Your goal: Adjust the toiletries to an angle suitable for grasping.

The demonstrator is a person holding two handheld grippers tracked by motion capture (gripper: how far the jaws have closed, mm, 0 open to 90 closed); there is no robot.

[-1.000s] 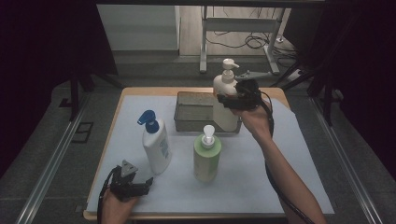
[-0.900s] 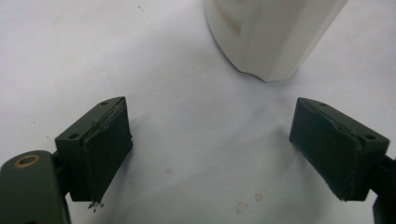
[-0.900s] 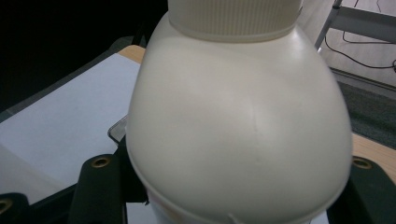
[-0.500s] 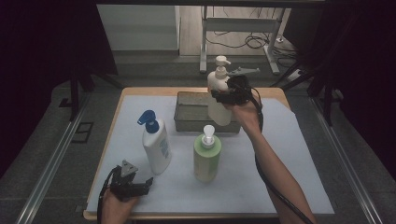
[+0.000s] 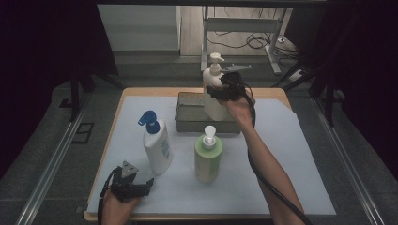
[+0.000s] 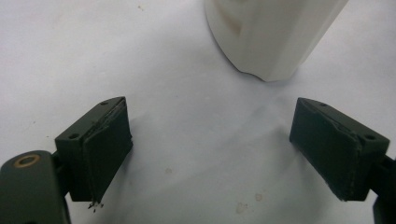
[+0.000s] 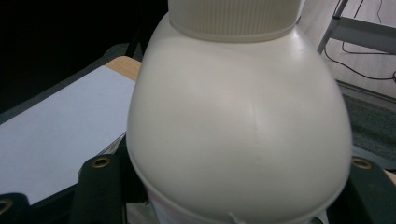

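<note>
One cream bottle (image 5: 215,96) gripped, over grey bin (image 5: 187,123) edge

I can't make out a single readable word, number or brand from here. The white bottle with the blue pump (image 5: 157,145) carries a small bluish label on its front, but its print is too tiny and blurred for me to read. I find no lettering elsewhere.
</note>
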